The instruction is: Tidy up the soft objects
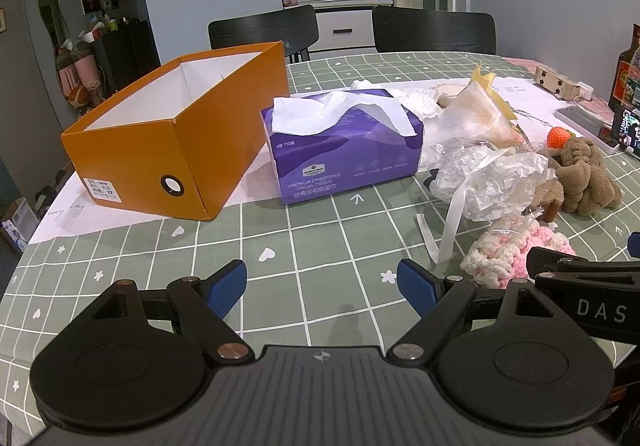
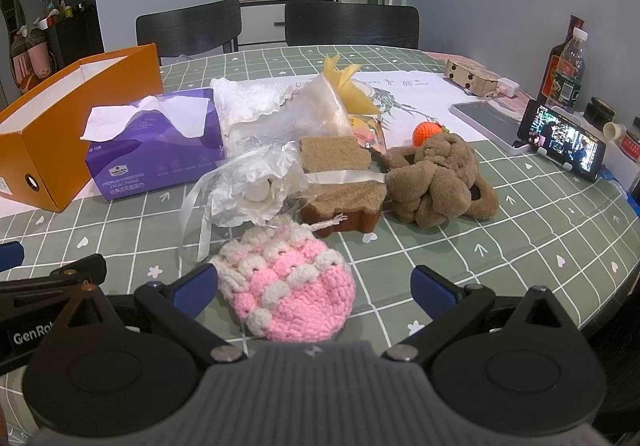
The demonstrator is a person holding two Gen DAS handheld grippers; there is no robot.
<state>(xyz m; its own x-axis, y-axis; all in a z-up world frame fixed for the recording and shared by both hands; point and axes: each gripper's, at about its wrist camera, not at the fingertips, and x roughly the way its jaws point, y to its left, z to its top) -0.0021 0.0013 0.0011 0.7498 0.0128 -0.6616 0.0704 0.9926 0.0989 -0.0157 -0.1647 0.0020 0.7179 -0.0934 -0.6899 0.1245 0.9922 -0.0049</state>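
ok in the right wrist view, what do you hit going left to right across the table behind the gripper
orange box → purple tissue pack → crumpled clear plastic bag → brown sponge block → brown plush toy → phone on a stand

Two black chairs (image 2: 276, 23) behind green checked table (image 2: 520, 230); phone (image 2: 560, 141) propped at right, bottles (image 2: 566, 65) beyond it.

Black linkage tongs (image 1: 322, 288), blue pads (image 1: 226, 288) (ribbed), silver screws
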